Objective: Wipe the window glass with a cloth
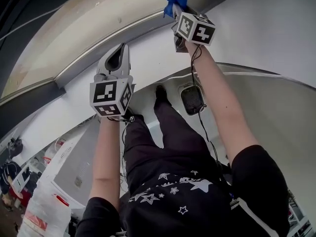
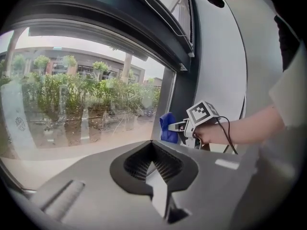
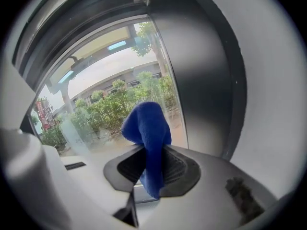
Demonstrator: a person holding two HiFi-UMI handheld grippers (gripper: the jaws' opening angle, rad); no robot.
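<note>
A blue cloth (image 1: 175, 1) is bunched in my right gripper (image 1: 181, 11), which is shut on it high up by the window's right edge. In the right gripper view the cloth (image 3: 147, 133) sticks up out of the right gripper (image 3: 151, 155) in front of the window glass (image 3: 110, 95); whether it touches the pane cannot be told. My left gripper (image 1: 119, 52) is lower and to the left, shut with nothing in it. Its own view shows the left gripper (image 2: 152, 145) facing the glass (image 2: 81, 104), with the cloth (image 2: 168, 127) beyond.
A dark window frame (image 2: 184, 95) borders the glass on the right, with a white wall (image 1: 256, 28) past it. The person's legs and a shoe (image 1: 160, 92) are on a white ledge below. A cable (image 1: 205, 127) hangs from the right gripper. Clutter (image 1: 19, 177) lies lower left.
</note>
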